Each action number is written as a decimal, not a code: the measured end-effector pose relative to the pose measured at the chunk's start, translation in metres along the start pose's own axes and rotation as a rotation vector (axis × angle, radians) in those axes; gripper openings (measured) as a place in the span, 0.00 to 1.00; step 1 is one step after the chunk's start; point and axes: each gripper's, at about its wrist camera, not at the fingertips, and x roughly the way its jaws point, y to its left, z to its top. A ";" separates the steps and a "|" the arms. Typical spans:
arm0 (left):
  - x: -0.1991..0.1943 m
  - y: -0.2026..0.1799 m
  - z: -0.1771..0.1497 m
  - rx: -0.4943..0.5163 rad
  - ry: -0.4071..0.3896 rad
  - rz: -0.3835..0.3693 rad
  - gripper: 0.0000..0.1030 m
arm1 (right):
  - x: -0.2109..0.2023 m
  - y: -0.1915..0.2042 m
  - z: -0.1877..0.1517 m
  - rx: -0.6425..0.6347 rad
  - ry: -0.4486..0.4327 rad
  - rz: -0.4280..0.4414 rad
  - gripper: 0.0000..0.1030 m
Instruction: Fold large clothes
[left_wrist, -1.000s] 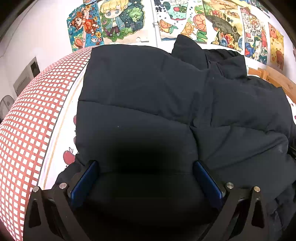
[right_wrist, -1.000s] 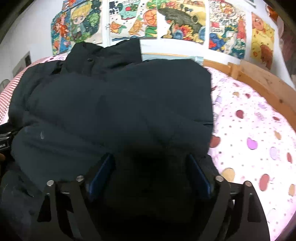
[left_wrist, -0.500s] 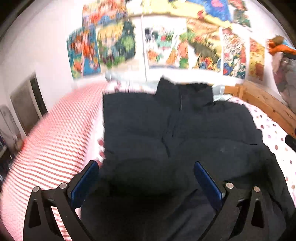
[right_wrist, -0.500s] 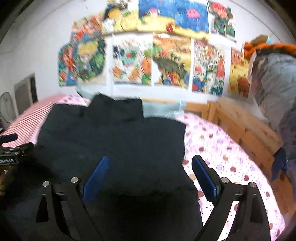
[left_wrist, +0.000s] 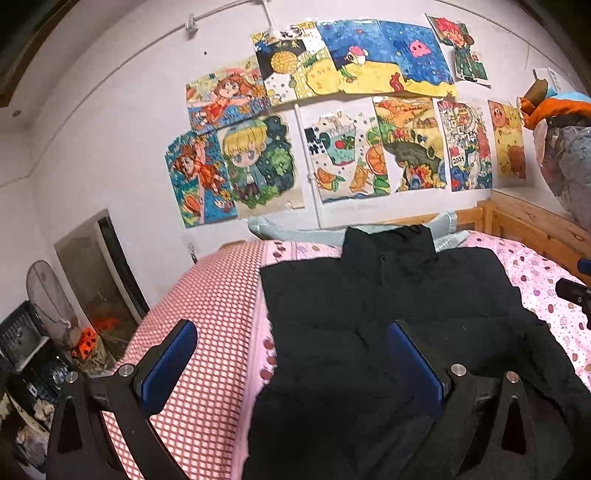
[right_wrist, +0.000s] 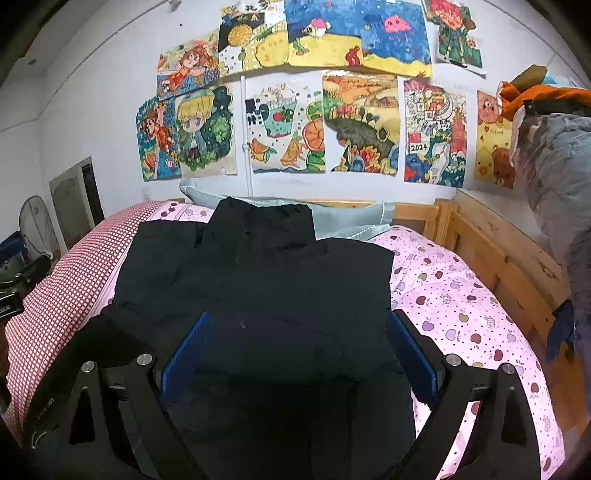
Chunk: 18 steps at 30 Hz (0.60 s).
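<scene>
A large black padded jacket lies spread on the bed, collar toward the wall, sleeves folded in. It also shows in the right wrist view. My left gripper is open and empty, raised above the jacket's near left edge. My right gripper is open and empty, raised above the jacket's near hem. The right gripper's tip shows at the right edge of the left wrist view.
The bed has a pink spotted sheet and a red checked cover on the left. A wooden bed frame runs along the right. A pale pillow lies at the head. Stuffed bags hang at right. Clutter and a fan stand left.
Both grippers have lifted up and pulled back from the jacket; it now looks smaller and farther, with the wall and posters in view. Both stay open.
</scene>
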 end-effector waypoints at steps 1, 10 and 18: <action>0.001 0.002 0.001 0.003 -0.008 0.007 1.00 | 0.005 0.000 0.004 -0.005 0.005 0.003 0.89; 0.071 0.000 0.011 0.010 0.058 -0.024 1.00 | 0.072 0.008 0.030 -0.049 0.049 0.041 0.90; 0.254 -0.006 0.039 -0.138 0.223 -0.117 1.00 | 0.199 -0.020 0.072 -0.002 0.126 0.123 0.89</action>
